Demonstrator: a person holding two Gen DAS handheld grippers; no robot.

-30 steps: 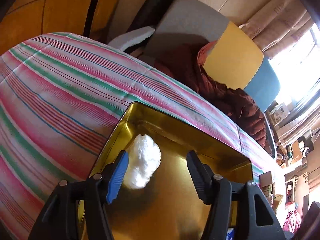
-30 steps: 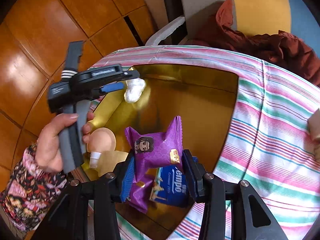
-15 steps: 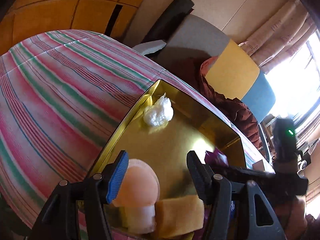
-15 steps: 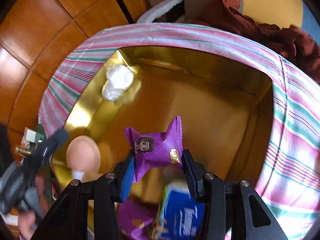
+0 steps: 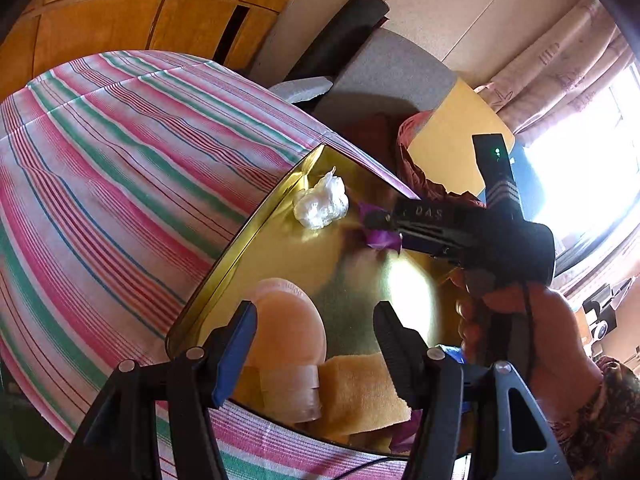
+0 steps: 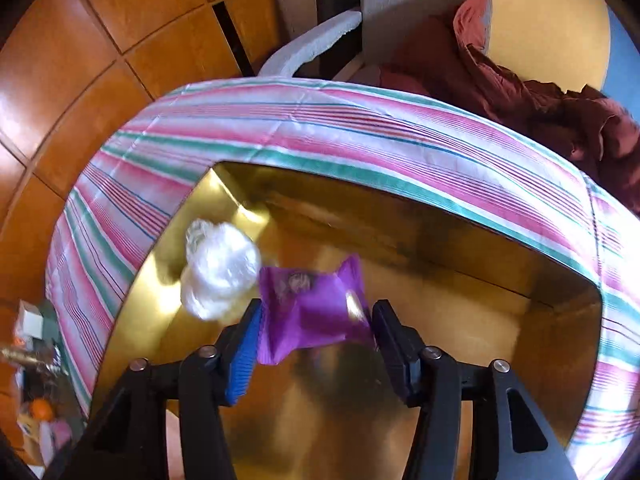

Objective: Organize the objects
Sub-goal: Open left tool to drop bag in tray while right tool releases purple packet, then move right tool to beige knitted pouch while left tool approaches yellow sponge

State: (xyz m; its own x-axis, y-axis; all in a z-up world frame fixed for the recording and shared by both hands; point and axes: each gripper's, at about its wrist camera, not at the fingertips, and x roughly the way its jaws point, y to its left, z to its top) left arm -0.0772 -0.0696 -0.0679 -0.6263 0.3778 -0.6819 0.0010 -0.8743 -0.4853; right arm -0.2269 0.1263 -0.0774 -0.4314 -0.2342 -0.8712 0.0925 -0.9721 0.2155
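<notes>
Striped tablecloth (image 5: 120,168): under our gold tray (image 6: 460,264). Right gripper (image 6: 316,332): over the tray, clenched on our purple snack packet (image 6: 312,308), just beside a white plastic wad (image 6: 218,268). Left gripper (image 5: 314,344): fingers released, above the peach sponge (image 5: 288,328) and yellow cloth (image 5: 360,388).

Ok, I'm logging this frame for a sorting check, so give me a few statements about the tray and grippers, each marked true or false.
1. The right gripper is shut on the purple snack packet. True.
2. The left gripper holds the yellow sponge. False: it is open and holds nothing.
3. The white plastic wad lies inside the gold tray. True.
4. The tray sits on bare wood. False: it rests on a striped tablecloth.
5. The purple snack packet is near the white plastic wad. True.
</notes>
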